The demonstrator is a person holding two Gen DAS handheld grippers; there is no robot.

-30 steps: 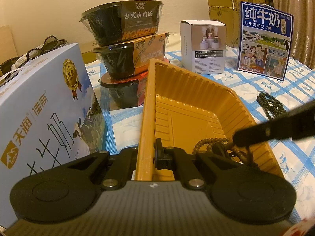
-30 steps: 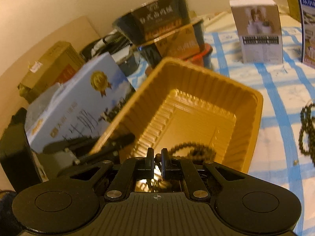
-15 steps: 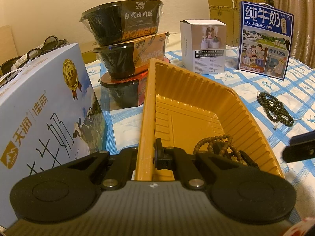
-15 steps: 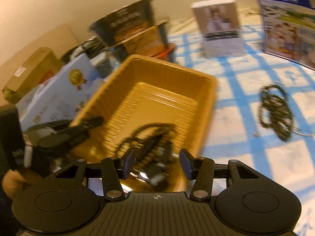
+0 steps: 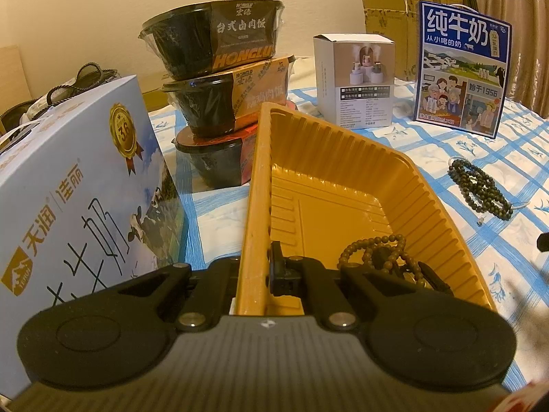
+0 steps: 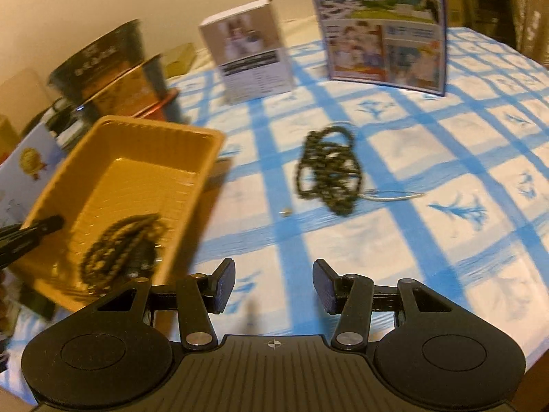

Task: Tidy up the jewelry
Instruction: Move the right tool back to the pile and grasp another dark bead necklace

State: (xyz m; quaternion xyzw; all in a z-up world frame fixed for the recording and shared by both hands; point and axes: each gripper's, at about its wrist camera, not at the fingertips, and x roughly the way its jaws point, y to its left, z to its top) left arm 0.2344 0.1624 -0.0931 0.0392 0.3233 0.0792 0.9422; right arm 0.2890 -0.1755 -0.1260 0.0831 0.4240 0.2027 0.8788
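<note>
An orange plastic tray (image 5: pixel 346 178) (image 6: pixel 113 158) sits on the blue-checked cloth. My left gripper (image 5: pixel 255 271) is shut on the tray's near left rim. A brown bead necklace (image 5: pixel 381 257) (image 6: pixel 120 250) lies in the tray's near corner. A dark green bead necklace (image 5: pixel 480 187) (image 6: pixel 329 171) lies loose on the cloth to the right of the tray. My right gripper (image 6: pixel 272 286) is open and empty, above the cloth just right of the tray and short of the green necklace.
A blue milk carton box (image 5: pixel 75 185) stands left of the tray. Stacked black food bowls (image 5: pixel 223 79) stand behind it. A white box (image 5: pixel 357 79) (image 6: pixel 250 58) and a blue milk box (image 5: pixel 463 72) (image 6: pixel 381 24) stand at the back.
My right gripper opened, released the brown necklace into the tray, and moved right out over the cloth. The left gripper has stayed on the tray rim.
</note>
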